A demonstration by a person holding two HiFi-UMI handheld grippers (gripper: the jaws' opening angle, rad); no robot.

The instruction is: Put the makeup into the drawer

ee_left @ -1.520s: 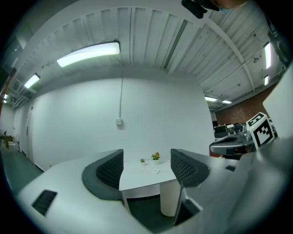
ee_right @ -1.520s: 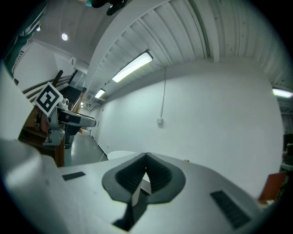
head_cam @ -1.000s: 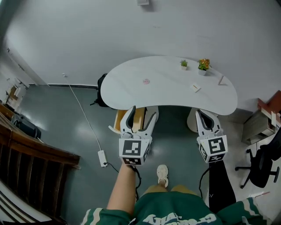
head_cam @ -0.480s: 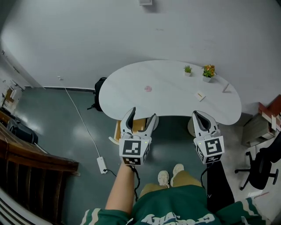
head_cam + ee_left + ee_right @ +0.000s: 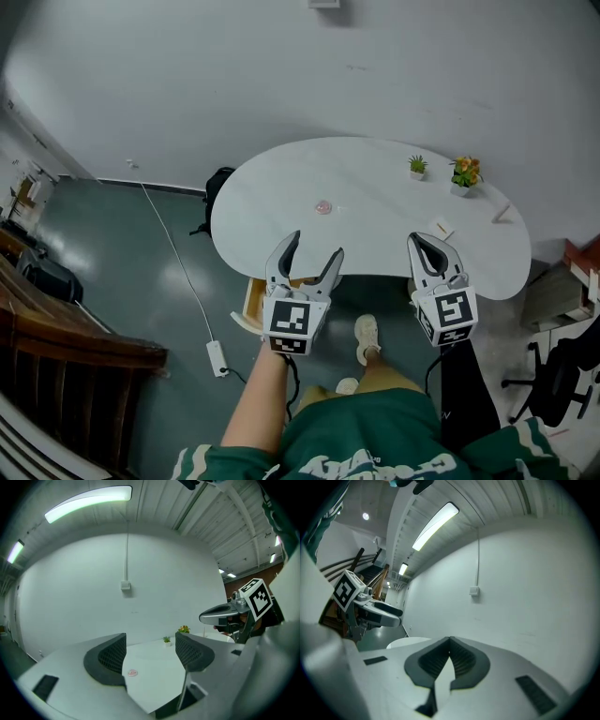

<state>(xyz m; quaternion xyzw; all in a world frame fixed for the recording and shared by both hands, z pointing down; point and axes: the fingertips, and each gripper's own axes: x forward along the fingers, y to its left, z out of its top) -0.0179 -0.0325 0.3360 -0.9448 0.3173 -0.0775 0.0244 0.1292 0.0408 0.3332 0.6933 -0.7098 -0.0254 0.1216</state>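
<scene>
Seen from the head view, standing at the near edge of a white kidney-shaped table, one gripper in each hand.

Left gripper: held over the table's near rim, jaws spread wide, nothing between them. Confirmed in the left gripper view: dark ribbed pads well apart, only bare tabletop in the gap.

Right gripper: held at the near rim further right, jaws closed tip to tip. Right gripper view agrees: tips meeting, a narrow slit lower down, nothing held.

Round pink makeup piece: lying on the tabletop near its middle, beyond the left gripper and apart from both tools. Also visible low between the left jaws in that gripper's view, resting on the table, not touched.

Pale wooden drawer unit: showing below the table's near-left edge, just left of the left gripper; inside not visible.

Far right of the table: small green potted plant beside an orange-flowered potted plant. Two small white items nearer the right gripper, too small to identify.

On the grey floor: black bag behind the table, white power strip with its cable to the left, black office chair at far right.
</scene>
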